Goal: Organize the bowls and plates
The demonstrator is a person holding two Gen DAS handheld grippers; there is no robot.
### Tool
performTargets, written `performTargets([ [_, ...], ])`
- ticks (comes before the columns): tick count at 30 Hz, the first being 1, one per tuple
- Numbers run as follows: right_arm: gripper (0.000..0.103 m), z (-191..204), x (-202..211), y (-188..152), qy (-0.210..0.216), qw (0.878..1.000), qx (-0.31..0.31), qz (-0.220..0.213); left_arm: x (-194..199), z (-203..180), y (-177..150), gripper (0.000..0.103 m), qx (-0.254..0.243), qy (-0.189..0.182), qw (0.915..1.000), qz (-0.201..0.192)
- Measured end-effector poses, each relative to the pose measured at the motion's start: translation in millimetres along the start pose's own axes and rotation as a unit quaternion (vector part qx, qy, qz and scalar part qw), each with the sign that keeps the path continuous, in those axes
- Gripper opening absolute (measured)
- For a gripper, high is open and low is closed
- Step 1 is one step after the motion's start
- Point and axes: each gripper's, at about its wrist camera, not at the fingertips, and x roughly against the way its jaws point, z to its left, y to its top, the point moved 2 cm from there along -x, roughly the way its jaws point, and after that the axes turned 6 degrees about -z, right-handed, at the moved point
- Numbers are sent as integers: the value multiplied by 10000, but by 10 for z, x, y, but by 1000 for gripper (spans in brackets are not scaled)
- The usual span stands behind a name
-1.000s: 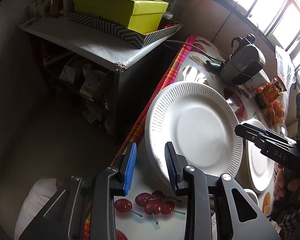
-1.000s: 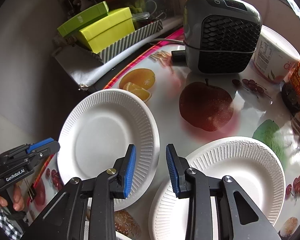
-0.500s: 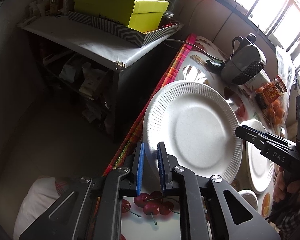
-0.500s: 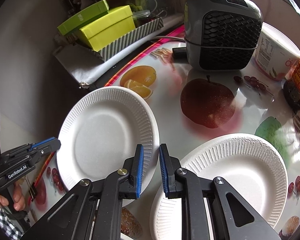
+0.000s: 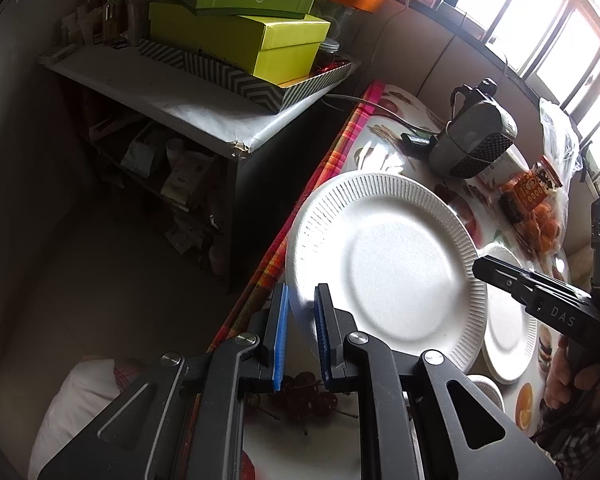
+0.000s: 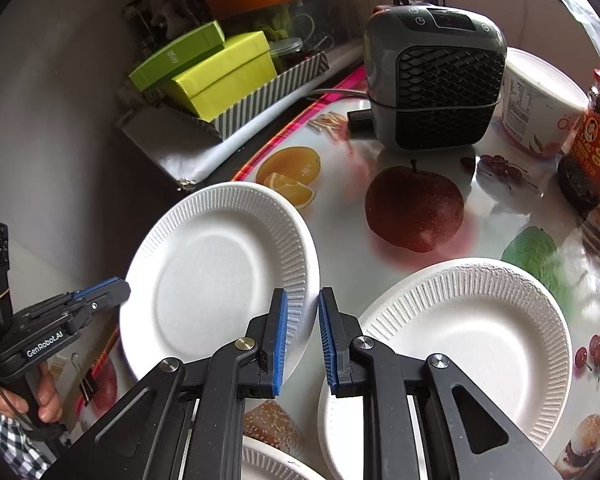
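Left gripper (image 5: pixel 300 336): blue-padded fingers drawn close on the near rim of the lifted plate (image 5: pixel 384 264); rim passes between the pads, a narrow gap showing on one side. Seen from the right wrist view, its tip meets the plate's left edge.
Right gripper (image 6: pixel 303 340): fingers nearly together with a slim gap between them, nothing held. It sits just beside the lifted plate's right rim and above the near edge of the second plate (image 6: pixel 460 344).
Lifted plate: white, ribbed rim, tilted and raised off the table (image 6: pixel 340 216) at its left edge, partly overhanging the plaid border.
Second plate: white, ribbed rim, lying flat on the table to the right of the lifted plate; the two are apart.
Third plate (image 6: pixel 272 460): only a rim portion visible at the bottom of the right wrist view, under the gripper body.
Table: glossy fruit-print cover.
Heater (image 6: pixel 436 80): grey unit with black grille, upright at the far side of the table.
White tub (image 6: pixel 540 108): just right of the heater.
Sauce jar (image 6: pixel 592 140): red label, far right.
Side shelf (image 5: pixel 180 92): left of the table, bearing a striped tray with green boxes (image 5: pixel 240 28).
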Motion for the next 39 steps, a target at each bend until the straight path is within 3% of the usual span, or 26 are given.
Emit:
performTargets([
  [17, 16, 53, 724, -408, 7, 9995, -113, -287, 489, -237, -226, 14, -269, -327, 9989, -186],
  [27, 16, -12, 1074, -848, -71, 9991, -288, -307, 661, -433, -544, 14, -486, -543, 9973, -93],
  [39, 16, -119, 1241, -1399, -189, 9987, -460, -126, 606, -577, -1035, 14, -652, -606, 9957, 274],
])
